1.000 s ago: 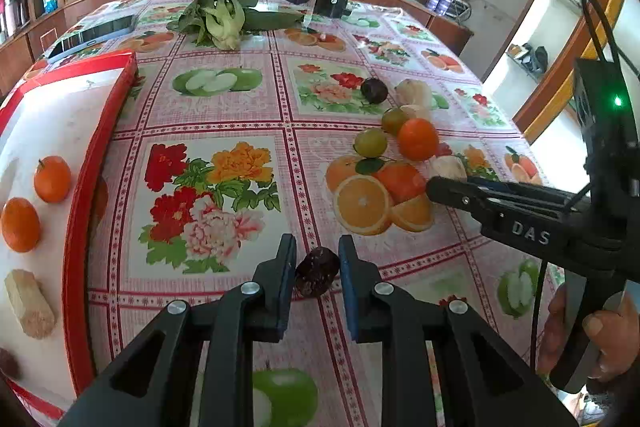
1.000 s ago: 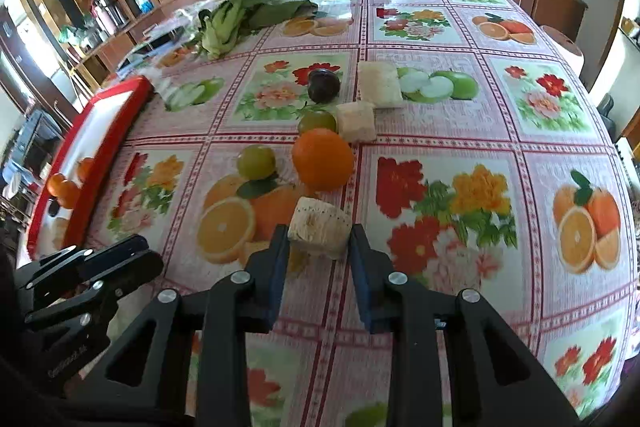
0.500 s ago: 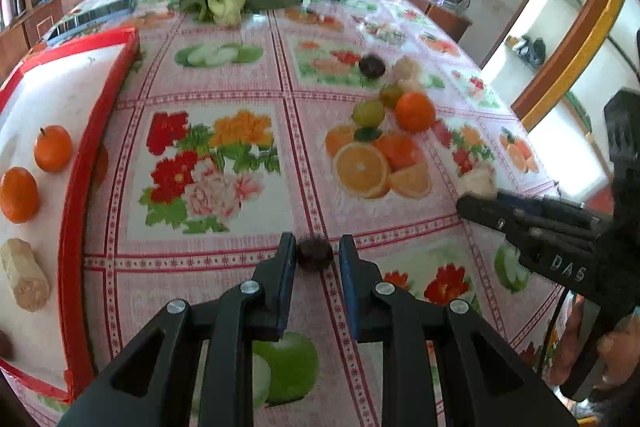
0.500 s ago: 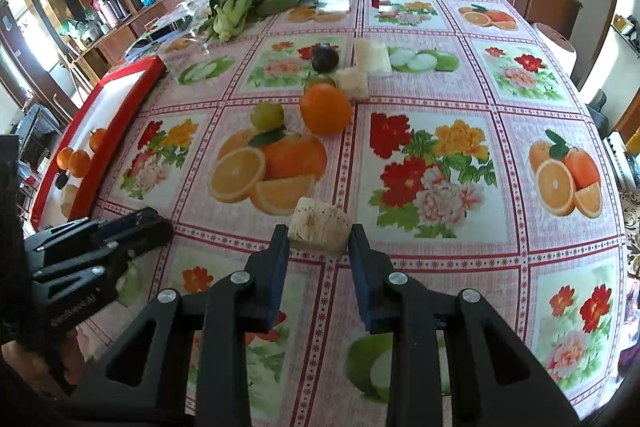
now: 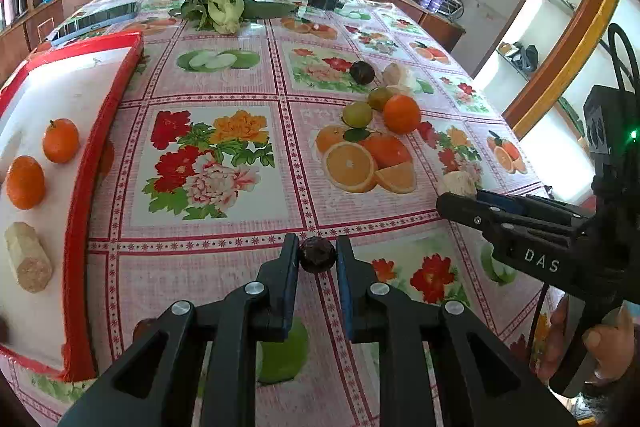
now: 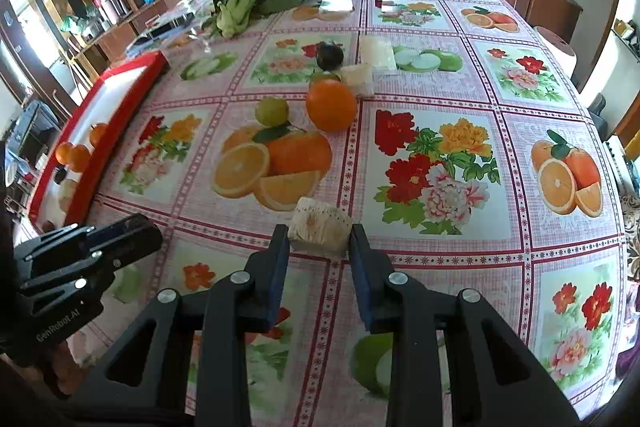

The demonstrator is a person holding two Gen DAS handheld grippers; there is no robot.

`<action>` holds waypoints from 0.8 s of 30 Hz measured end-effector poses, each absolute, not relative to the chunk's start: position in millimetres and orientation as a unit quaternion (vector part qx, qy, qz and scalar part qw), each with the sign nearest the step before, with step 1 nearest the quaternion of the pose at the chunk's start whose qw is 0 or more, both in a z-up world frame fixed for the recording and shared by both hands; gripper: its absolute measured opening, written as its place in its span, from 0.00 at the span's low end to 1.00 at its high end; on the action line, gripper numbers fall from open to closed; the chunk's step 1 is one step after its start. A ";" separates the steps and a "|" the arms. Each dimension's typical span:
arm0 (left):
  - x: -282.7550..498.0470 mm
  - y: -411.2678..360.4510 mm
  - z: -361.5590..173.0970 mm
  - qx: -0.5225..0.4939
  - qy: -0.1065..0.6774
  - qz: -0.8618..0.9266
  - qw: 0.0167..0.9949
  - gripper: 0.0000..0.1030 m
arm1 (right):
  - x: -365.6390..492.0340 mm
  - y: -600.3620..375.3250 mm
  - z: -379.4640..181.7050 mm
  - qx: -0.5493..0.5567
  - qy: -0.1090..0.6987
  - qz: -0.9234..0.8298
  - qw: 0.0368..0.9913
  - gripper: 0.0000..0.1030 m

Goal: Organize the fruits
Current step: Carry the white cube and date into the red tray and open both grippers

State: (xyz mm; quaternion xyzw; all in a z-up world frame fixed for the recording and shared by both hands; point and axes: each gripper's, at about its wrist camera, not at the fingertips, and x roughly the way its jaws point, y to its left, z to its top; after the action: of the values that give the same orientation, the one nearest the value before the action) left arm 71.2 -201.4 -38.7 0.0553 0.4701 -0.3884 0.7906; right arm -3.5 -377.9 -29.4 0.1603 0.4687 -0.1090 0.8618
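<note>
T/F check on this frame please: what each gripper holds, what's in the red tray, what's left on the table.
1. The left gripper holds a dark round fruit. True.
2. The right gripper is empty. False: it is shut on a pale sugarcane chunk.
3. The red tray holds two small oranges. True.
4. No orange is left on the tablecloth. False: one sits beside a green fruit.

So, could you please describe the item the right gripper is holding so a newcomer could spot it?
Start at the printed sliced oranges on the tablecloth. Just nearer, between the right gripper fingers, is a pale sugarcane chunk: beige, speckled and blocky, unlike the round fruits beyond.
</note>
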 end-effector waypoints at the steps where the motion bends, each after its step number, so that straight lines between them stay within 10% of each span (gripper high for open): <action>1: 69.9 -200.7 -37.0 0.053 0.470 -0.389 0.790 0.17 | -4.9 -377.0 -26.8 0.161 0.467 -0.107 0.863 0.31; 24: 81.2 -146.9 0.4 0.007 0.449 -0.360 0.818 0.17 | 40.2 -297.8 4.4 0.116 0.468 -0.040 0.875 0.31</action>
State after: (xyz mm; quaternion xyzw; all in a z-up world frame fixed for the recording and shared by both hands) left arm 81.2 -146.9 0.4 0.0070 0.4494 -0.3597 0.8177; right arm 40.2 -297.8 4.4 0.1156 0.4683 -0.0399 0.8751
